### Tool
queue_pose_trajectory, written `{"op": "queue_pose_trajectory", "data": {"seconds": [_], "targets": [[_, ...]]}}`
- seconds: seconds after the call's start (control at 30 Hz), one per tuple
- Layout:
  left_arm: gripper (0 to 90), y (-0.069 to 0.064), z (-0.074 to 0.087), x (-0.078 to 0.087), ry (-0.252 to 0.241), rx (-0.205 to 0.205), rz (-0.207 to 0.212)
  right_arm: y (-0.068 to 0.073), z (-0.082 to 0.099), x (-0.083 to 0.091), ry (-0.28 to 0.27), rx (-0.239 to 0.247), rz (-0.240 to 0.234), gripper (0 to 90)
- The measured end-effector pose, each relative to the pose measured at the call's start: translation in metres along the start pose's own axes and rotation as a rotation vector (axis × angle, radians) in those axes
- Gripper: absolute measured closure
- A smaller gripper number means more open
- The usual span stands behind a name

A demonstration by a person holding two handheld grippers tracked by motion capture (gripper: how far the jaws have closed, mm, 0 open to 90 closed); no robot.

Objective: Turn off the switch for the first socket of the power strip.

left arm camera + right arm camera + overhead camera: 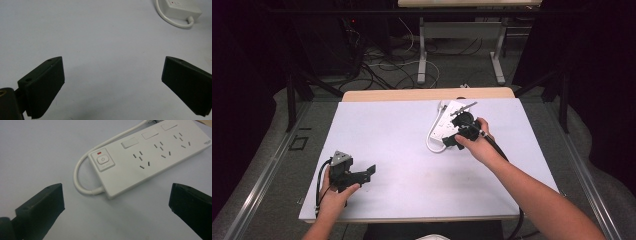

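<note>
A white power strip (pixel 443 125) lies on the table's far right half, its white cable (pixel 78 177) looping back from one end. In the right gripper view the power strip (pixel 150 157) shows a grey power button (pixel 103 160) under a small red light, and several sockets with switches. My right gripper (pixel 456 131) hovers just above the strip's near end, open, nothing between its jaws (pixel 115 210). My left gripper (pixel 368 173) rests near the table's front left, open and empty (pixel 112 85); the power strip's end (pixel 182 10) lies far ahead of it.
A white sheet (pixel 402 150) covers the table, with a wooden edge (pixel 412 94) at the far side. Beyond it are floor cables (pixel 382 65) and another desk's legs (pixel 422 55). Dark curtains stand at both sides.
</note>
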State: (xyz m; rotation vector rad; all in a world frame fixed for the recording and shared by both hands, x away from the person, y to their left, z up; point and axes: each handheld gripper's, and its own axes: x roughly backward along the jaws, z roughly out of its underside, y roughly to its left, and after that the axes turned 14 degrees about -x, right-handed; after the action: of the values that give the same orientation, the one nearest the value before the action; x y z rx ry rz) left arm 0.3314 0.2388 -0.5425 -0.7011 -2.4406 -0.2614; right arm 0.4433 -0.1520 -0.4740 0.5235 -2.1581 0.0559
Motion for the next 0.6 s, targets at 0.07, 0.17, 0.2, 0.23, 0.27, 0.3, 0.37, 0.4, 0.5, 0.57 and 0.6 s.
{"op": "queue_pose_trajectory", "data": {"seconds": [0.07, 0.17, 0.2, 0.23, 0.27, 0.3, 0.37, 0.4, 0.5, 0.57, 0.6], "targets": [[4.5, 0.0, 0.0, 0.0, 0.0, -0.001, 0.0, 0.0, 0.004, 0.002, 0.002, 0.006, 0.008, 0.0], [4.5, 0.0, 0.0, 0.0, 0.0, 0.0, 0.0, -0.001, 0.011, 0.003, -0.013, 0.032, 0.01, 0.0], [4.5, -0.001, 0.0, 0.0, 0.0, 0.0, -0.001, -0.001, 0.014, 0.004, -0.015, 0.023, 0.005, 0.0], [4.5, 0.0, 0.0, 0.0, 0.001, 0.0, -0.001, -0.001, 0.017, 0.004, -0.012, 0.023, -0.001, 0.0], [4.6, 0.0, 0.0, 0.0, 0.001, 0.0, -0.001, -0.001, 0.02, 0.004, -0.01, 0.023, -0.004, 0.0], [4.6, 0.0, 0.0, 0.0, 0.001, 0.0, -0.002, -0.001, 0.022, 0.004, -0.012, 0.026, -0.006, 0.0], [4.6, 0.0, 0.0, 0.0, 0.0, 0.001, -0.003, -0.001, 0.028, 0.005, -0.017, 0.036, -0.015, 0.0], [4.6, 0.0, 0.0, 0.0, 0.0, 0.002, -0.004, -0.001, 0.031, 0.006, -0.016, 0.038, -0.016, 0.0], [4.6, 0.0, 0.0, 0.0, -0.005, 0.008, -0.01, -0.001, 0.038, 0.008, -0.03, 0.052, -0.034, 0.0], [4.7, 0.0, 0.0, 0.0, 0.002, 0.006, -0.006, -0.001, 0.043, 0.009, -0.035, 0.051, -0.037, 0.0], [4.7, 0.0, 0.0, 0.0, 0.004, 0.007, -0.008, -0.002, 0.045, 0.011, -0.03, 0.056, -0.035, 0.0]]}}
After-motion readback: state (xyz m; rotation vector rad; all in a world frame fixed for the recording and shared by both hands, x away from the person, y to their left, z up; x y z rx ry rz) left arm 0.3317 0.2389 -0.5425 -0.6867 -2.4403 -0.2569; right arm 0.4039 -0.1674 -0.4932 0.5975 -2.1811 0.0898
